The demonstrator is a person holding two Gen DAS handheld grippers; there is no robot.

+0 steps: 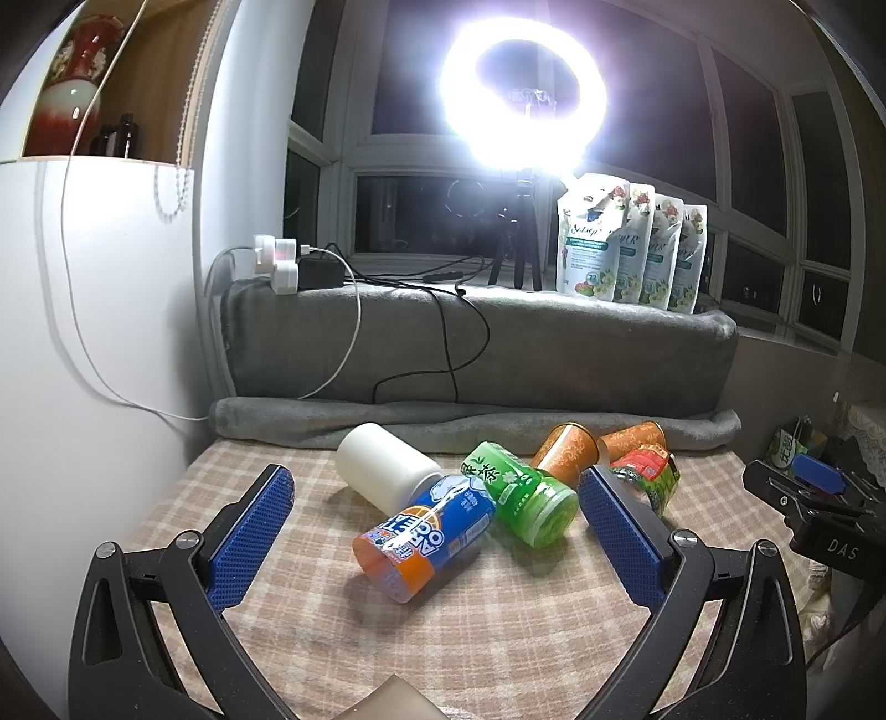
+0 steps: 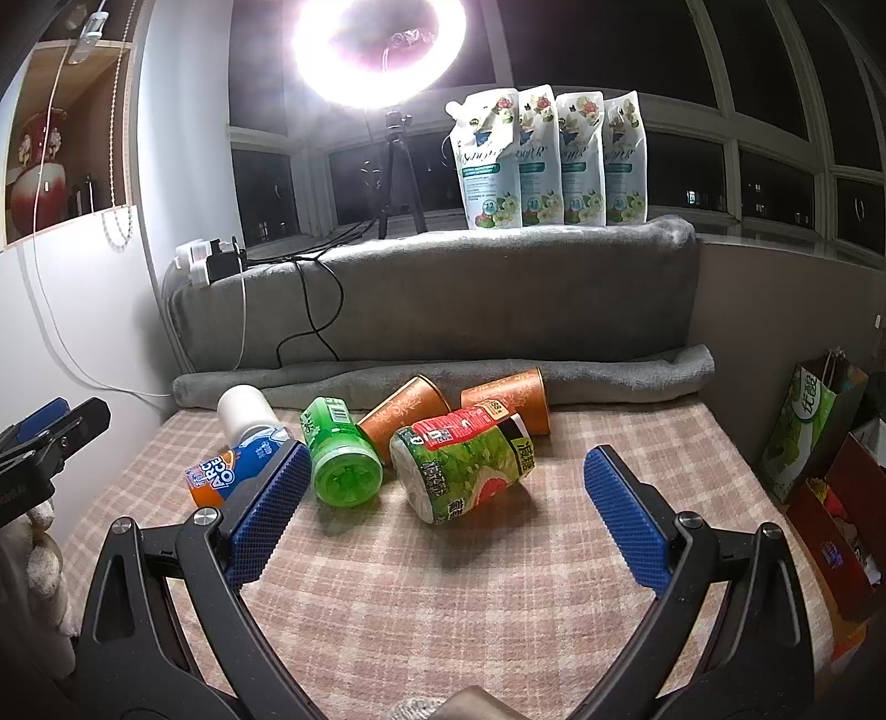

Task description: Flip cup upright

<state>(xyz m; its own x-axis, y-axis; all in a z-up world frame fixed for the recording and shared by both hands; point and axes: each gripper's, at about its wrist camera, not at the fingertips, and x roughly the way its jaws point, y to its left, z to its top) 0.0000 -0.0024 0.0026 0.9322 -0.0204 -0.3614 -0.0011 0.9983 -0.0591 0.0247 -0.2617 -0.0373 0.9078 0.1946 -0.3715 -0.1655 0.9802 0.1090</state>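
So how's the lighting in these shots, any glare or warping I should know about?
Left wrist view: the ring light blows out to white, haloing the dark window; the cups stay sharp, shadows falling toward the camera. Right wrist view: same glare at the top edge, and fisheye bends the window frames.

A ring light (image 2: 381,50) on a tripod (image 2: 394,177) glares at the far side, four detergent pouches (image 2: 545,158) to its right, above a grey blanket (image 2: 443,288).

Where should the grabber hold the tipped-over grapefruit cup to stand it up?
Grip the grapefruit cup across its round middle, right gripper coming from the front. It lies on its side, open end facing the camera, with free space around its body there.
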